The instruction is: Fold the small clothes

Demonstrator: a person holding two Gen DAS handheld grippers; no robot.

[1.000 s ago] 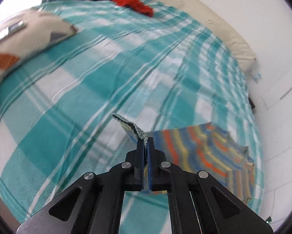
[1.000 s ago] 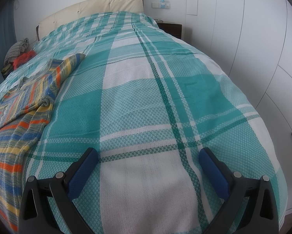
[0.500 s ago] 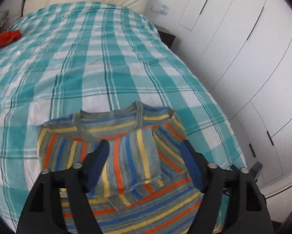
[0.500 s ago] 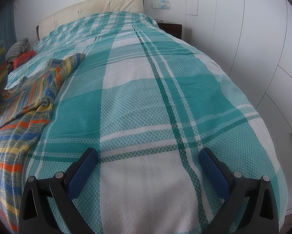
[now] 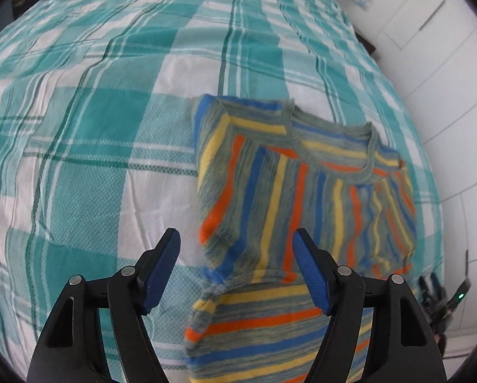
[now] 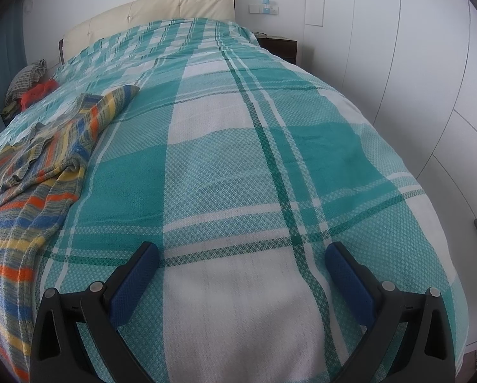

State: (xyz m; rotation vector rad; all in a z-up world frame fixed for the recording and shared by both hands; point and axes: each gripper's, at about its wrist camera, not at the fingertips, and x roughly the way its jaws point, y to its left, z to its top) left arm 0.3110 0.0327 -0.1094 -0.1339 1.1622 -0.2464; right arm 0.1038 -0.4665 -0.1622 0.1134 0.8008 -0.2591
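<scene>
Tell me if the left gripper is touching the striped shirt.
Apart. In the left wrist view the left gripper is open above the striped shirt, with no cloth pinched between its pads.

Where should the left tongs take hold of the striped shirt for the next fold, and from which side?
Probably the striped shirt at the loose left edge of its lower body, near the orange stripe end. Come in from the bare bedspread on the left; that edge lies free there, and the open left tongs already hover nearby.
</scene>
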